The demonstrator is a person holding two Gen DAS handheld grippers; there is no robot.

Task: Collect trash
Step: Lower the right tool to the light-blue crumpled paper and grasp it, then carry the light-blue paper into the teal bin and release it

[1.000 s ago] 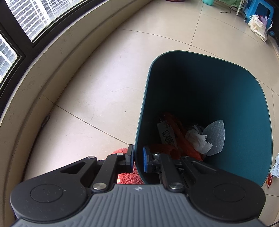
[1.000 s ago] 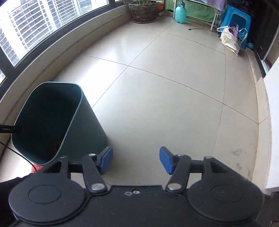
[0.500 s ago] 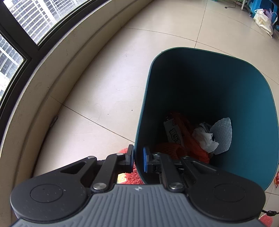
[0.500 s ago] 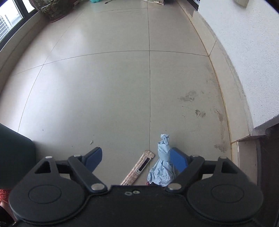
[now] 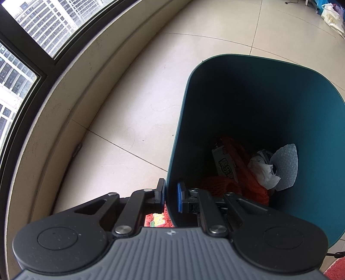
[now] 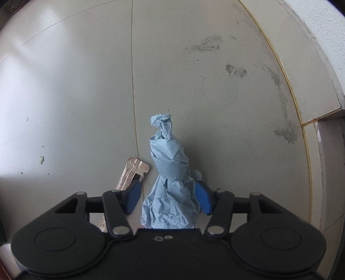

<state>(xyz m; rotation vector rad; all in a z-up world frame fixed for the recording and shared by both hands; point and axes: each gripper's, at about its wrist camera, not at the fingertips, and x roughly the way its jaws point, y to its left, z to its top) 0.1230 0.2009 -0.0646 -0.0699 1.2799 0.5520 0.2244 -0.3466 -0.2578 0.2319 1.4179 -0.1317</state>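
Note:
My left gripper point(image 5: 171, 197) is shut on the near wall of a dark teal trash bin point(image 5: 269, 103), one finger outside and one inside. The bin holds orange netting point(image 5: 241, 172), a printed carton point(image 5: 225, 164), white crumpled paper point(image 5: 264, 171) and a pale blue sheet point(image 5: 286, 163). My right gripper point(image 6: 168, 197) is open, its jaws on either side of a twisted blue paper wad point(image 6: 169, 168) lying on the tiled floor. A flat silvery wrapper strip point(image 6: 131, 174) lies just left of the wad, partly under the left finger.
A curved beige sill and dark-framed window point(image 5: 32, 53) run along the left of the bin. Red matting point(image 5: 158, 219) shows under the left gripper. A white wall base and step point(image 6: 323, 90) border the floor to the right of the wad. A white bag point(image 5: 332, 15) sits far back.
My right gripper swung from the bin side toward the wall, then dropped low over the blue paper wad, which now sits between its open jaws. The left gripper kept its hold on the bin.

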